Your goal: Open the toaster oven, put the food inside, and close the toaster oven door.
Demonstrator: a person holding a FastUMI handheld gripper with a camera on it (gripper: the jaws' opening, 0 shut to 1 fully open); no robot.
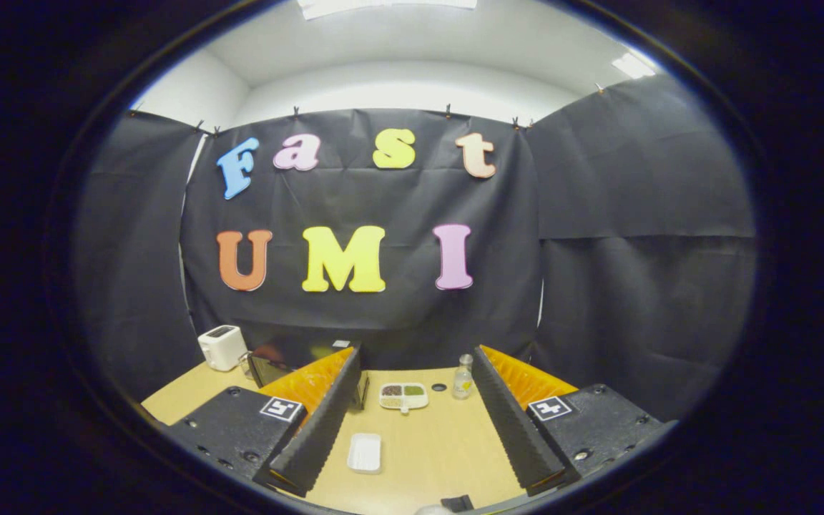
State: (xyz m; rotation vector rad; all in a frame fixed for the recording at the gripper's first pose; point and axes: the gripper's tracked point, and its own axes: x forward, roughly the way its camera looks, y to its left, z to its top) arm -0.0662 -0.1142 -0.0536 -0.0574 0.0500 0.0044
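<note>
- Nearest to you, the tongs stand released, the two fingers spread wide apart with bare tabletop between them and nothing grasped.
- At far left, beyond your left finger, a white toaster sits at the back edge of the tabletop, against the booth's black wall.
- Just right of it, the dark toaster oven stands at the back; your left finger covers part of it, and whether its door is open or closed cannot be told from here.
- Between your fingers, close in, a small white rectangular tray lies flat on the tabletop.
- Farther ahead, also between the fingers, a white divided dish holds portions of food in separate compartments, dark in one and green in another.
- Right of the dish, a small dark round spot lies on the tabletop.
- Beside your right finger, a small clear bottle stands upright.
</note>
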